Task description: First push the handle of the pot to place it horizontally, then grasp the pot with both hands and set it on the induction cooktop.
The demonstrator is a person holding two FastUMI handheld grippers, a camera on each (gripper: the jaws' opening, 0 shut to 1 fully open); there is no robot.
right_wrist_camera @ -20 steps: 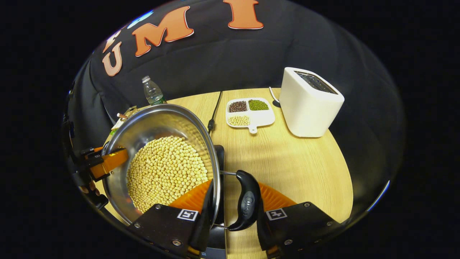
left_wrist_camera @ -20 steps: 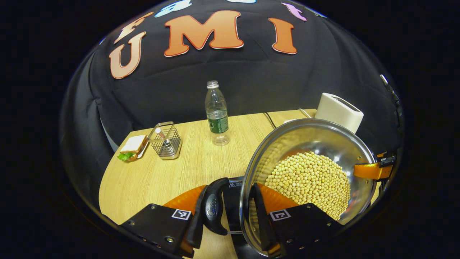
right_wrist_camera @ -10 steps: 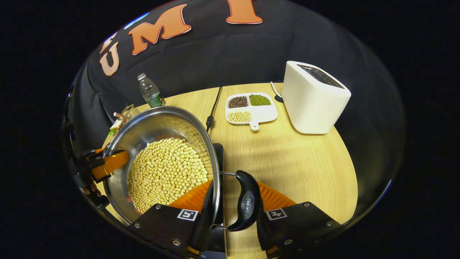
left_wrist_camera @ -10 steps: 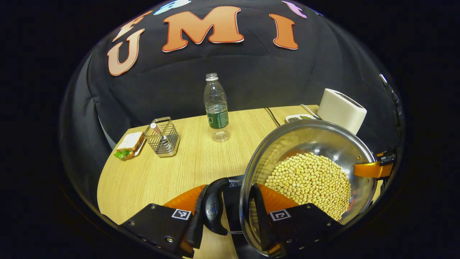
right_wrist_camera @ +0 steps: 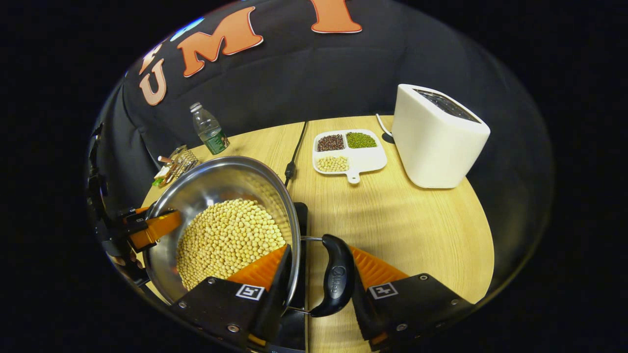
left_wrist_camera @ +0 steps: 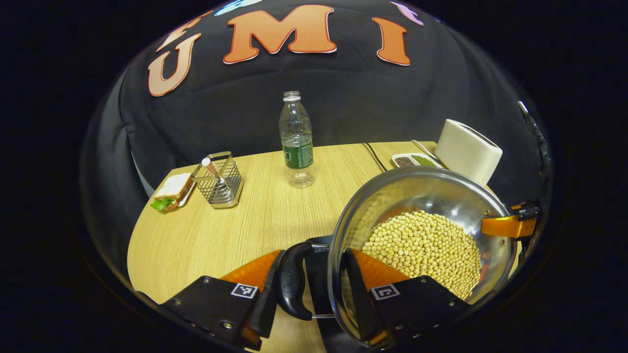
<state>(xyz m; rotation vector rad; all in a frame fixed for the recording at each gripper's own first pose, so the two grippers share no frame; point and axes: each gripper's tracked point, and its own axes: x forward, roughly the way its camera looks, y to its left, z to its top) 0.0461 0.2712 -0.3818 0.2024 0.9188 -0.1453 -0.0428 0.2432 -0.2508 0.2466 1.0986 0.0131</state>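
The left gripper is closed on the steel pot, one finger inside the rim and one outside its black side handle. The right gripper pinches the pot's other handle and rim the same way. The pot, full of soybeans, sits over the black induction cooktop on the wooden table.

The left claw reaches forward and is closed across the pot rim and its side handle, one finger inside the rim and one outside the handle. The right claw mirrors it at the opposite handle, its fingers pressing likewise.
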